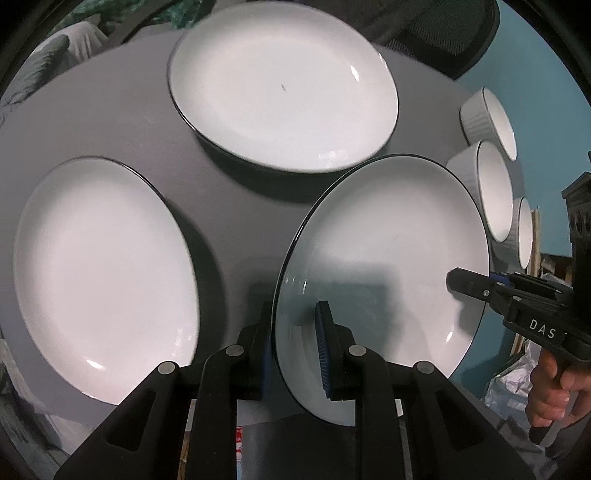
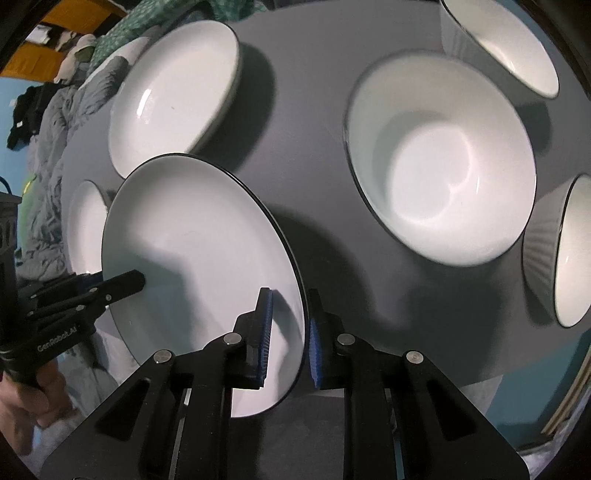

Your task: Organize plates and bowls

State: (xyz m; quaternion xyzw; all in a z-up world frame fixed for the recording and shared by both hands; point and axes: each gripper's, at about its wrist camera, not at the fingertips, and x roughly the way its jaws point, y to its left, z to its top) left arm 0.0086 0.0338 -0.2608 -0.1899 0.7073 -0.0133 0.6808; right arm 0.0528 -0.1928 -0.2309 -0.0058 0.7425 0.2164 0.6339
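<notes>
A white plate with a dark rim point(image 1: 388, 240) is held above the grey round table point(image 1: 110, 122) by both grippers. My left gripper point(image 1: 295, 350) is shut on its near rim. My right gripper point(image 2: 288, 332) is shut on the opposite rim of the same plate point(image 2: 199, 236). Each gripper shows in the other's view, the right one point(image 1: 476, 288) and the left one point(image 2: 114, 288). Two more white plates lie on the table, one at the left point(image 1: 99, 273) and one at the far side point(image 1: 284, 85). Three white ribbed bowls point(image 1: 495, 192) stand at the right; the middle one point(image 2: 439, 158) is empty.
A black mesh chair point(image 1: 443, 33) stands behind the table. Bedding and clothes point(image 2: 48, 122) lie beyond the table's left edge. The table's right edge point(image 2: 517, 369) is close to the bowls, with teal floor beyond.
</notes>
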